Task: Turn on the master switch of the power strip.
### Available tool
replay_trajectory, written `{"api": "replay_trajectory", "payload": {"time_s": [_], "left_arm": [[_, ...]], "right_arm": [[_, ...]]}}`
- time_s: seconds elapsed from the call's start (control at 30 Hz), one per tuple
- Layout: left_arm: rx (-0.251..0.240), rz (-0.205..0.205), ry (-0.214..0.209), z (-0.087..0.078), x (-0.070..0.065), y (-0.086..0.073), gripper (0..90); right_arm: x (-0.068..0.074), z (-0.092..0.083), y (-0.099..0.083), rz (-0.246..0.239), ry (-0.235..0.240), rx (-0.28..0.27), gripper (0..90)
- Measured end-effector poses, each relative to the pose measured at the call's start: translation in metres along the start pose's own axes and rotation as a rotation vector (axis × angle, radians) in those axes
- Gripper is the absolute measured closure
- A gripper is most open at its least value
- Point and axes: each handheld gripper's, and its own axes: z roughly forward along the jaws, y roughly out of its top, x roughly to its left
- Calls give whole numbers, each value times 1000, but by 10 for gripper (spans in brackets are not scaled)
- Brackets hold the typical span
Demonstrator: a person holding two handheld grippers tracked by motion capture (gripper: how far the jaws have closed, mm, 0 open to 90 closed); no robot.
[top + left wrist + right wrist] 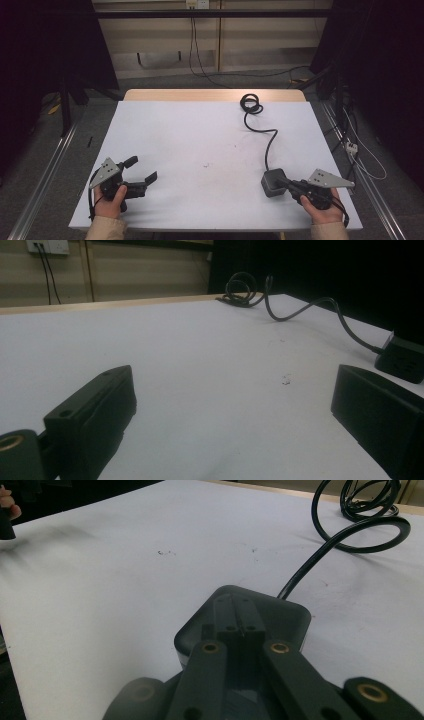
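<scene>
Nearby, right tongs (288,183) rest clenched atop the black box (272,182); left tongs (141,169) gape, its cable (260,131) coiling away.

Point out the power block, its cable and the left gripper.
power block (273,182), high view, top face.
cable (270,143), high view, mid-run.
left gripper (143,169), high view, gap between open jaws.

White counter (165,130), wood edge at top. Beige wall panels (160,45) top centre, wall socket (196,4), grey floor (45,150), dark curtains either side.
</scene>
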Motion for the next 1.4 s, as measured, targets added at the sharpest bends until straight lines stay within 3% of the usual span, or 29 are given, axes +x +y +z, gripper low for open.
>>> {"api": "replay_trajectory", "payload": {"time_s": [1.4], "left_arm": [[-4, -9, 3, -1, 0, -1, 39]], "right_arm": [[2, 1, 3, -20, -15, 24, 900]]}}
